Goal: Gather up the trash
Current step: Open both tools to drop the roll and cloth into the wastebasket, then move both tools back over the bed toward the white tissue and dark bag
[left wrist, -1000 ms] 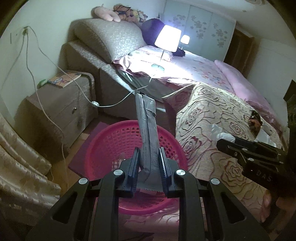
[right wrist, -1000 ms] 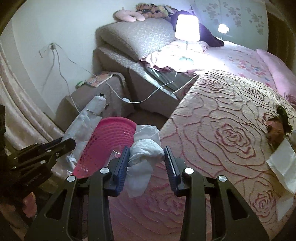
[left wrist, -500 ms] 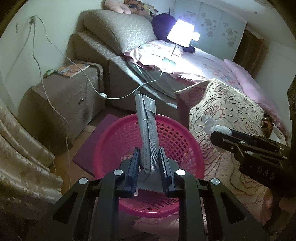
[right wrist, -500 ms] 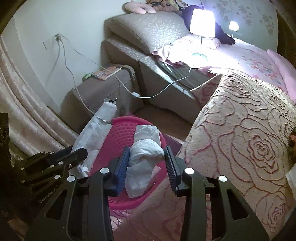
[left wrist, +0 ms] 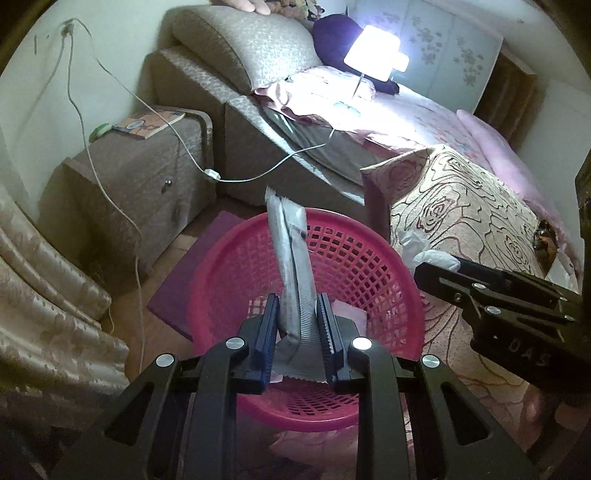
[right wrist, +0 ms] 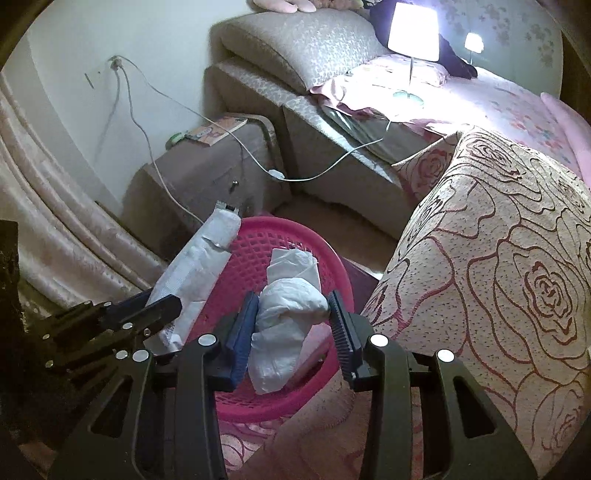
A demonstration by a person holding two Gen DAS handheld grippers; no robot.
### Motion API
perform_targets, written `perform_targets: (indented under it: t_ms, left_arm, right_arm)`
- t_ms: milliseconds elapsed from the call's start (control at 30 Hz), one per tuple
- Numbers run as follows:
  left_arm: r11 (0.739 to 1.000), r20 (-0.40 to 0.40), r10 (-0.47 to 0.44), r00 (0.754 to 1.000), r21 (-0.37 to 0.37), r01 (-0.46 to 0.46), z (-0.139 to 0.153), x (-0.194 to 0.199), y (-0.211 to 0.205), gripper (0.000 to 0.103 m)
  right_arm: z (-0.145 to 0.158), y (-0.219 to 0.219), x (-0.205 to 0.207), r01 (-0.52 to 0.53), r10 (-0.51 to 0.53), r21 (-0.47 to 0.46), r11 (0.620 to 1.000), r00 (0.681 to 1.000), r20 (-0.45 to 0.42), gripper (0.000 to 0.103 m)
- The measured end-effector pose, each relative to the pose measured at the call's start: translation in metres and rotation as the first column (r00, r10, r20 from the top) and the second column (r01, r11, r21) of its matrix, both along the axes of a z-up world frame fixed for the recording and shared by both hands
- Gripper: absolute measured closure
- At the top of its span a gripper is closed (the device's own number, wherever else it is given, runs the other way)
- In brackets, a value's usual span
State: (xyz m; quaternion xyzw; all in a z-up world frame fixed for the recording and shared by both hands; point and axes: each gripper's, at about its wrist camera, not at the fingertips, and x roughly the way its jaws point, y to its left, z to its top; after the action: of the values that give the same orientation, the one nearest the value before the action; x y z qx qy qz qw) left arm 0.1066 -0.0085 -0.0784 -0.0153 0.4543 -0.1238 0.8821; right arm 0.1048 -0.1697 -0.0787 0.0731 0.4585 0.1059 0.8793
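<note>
gripping a silver wrapper in left jaws, crumpled tissue in right, both over pink basket

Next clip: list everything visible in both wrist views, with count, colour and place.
Basket: one, pink, on the floor beside the bed.
Wrapper: one, silver, in the left gripper above the basket.
Crumpled tissue: one, white, in the right gripper over the basket.
Rose blanket: one, cream and red, on the bed.
Nightstand: one, brown, by the wall.
Book: one, on the nightstand.
Lamp: one, lit, on the bed.
Cable: one, white, from the wall to the bed.
Left gripper: shut on the wrapper.
Right gripper: shut on the tissue.
</note>
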Motion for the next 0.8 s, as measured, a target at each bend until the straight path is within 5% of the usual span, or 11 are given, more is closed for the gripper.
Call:
perform_targets:
  t_ms: [133,800]
  left_arm:
    - [1.000,0.011,0.017,1.000,0.003,-0.017,0.003,0.000,0.002,0.067]
    - [1.000,0.047,0.026,0.999,0.007,-0.027,0.013,-0.005,-0.003,0.046]
  right_arm:
    - [-0.001,0.000,0.000,0.009,-0.009,0.016,1.000,1.000,0.001,0.048]
    - [0.018,-0.035,-0.038,0.078,-0.081,0.042,0.996,0.994,0.070,0.038]
